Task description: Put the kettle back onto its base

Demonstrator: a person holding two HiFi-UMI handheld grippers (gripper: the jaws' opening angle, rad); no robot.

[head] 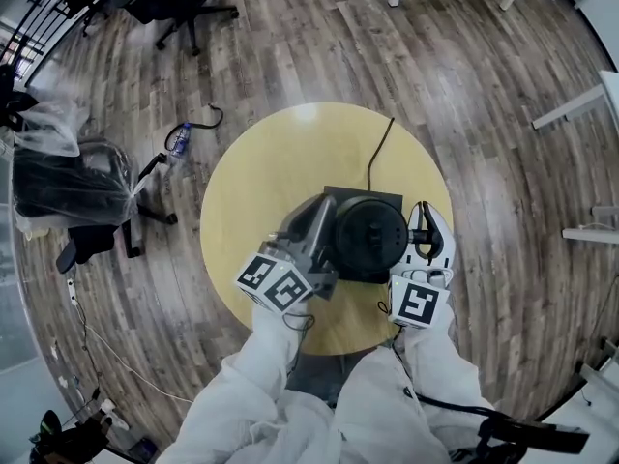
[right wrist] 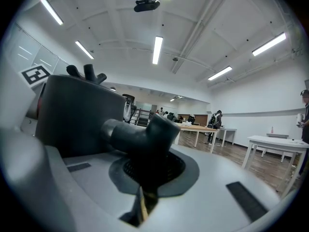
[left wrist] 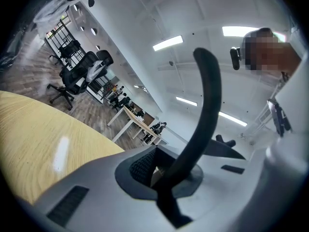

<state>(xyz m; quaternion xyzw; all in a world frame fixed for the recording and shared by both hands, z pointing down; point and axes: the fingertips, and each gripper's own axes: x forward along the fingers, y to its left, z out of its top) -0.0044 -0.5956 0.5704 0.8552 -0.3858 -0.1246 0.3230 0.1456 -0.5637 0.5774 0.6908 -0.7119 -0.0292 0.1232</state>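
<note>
Head view alone showing kettle (head: 369, 238) directly over square base (head: 363, 193) at mid table (head: 261, 182), cord (head: 375, 153) trailing away; seated or not, cannot tell. Left gripper view showing left tongs (left wrist: 159, 174) clamping shut on kettle's thin curved handle (left wrist: 208, 100). Right gripper view showing right tongs (right wrist: 145, 180) nearly closed, pinching black stub (right wrist: 137, 134) on kettle. Both tongs pointing roughly level, flanking kettle; white sleeves (head: 290, 394) reaching in from frame bottom.

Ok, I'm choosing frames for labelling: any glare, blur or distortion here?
Head view: fisheye bends the floor, glare on the table's far edge. Left gripper view: kettle handle soft, ceiling lights blown out. Right gripper view: near kettle part dark, blurred.
</note>
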